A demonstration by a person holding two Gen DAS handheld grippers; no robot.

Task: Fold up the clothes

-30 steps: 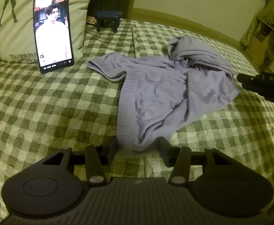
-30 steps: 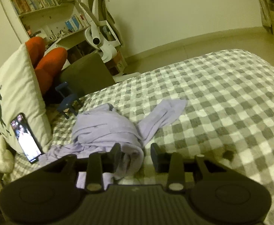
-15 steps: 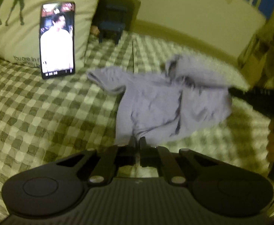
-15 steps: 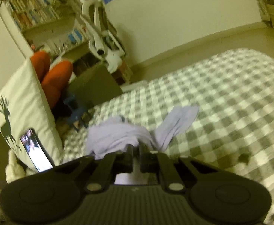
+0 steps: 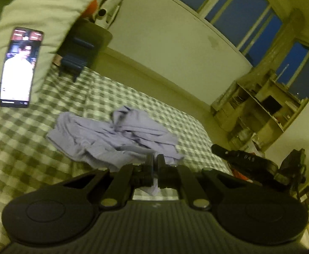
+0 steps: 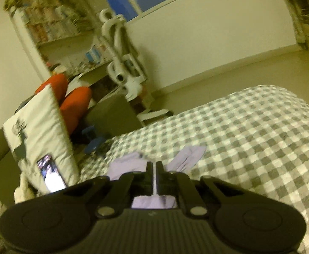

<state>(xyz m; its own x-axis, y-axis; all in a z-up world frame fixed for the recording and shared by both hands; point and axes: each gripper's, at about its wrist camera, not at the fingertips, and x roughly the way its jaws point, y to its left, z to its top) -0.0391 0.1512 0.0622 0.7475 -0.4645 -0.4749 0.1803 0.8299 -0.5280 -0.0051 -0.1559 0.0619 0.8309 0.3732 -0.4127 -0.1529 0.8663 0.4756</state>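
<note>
The crumpled lilac knit garment (image 5: 116,139) is lying bunched near the middle of the green-and-white checked bedspread (image 5: 23,148), with one sleeve trailing out toward the far side in the right wrist view. Open checked cloth is stretching away on both sides of it, and the bed's far edge is dropping to bare floor below the pale wall. At the head end a cream cushion with a dark deer print (image 5: 38,6) is standing with a lit black smartphone (image 5: 19,67) leaning against it, just beside a small dark blue stool (image 5: 76,57); these are crowding that end only.

The left tongs (image 5: 154,160) are pressed together, pinching the near hem of the garment, which is hanging between the tips. The right tongs (image 6: 153,167) are pinching a thin fold of the same garment (image 6: 129,165), their jaws opening very slightly while the cloth is sitting between the pads.
</note>
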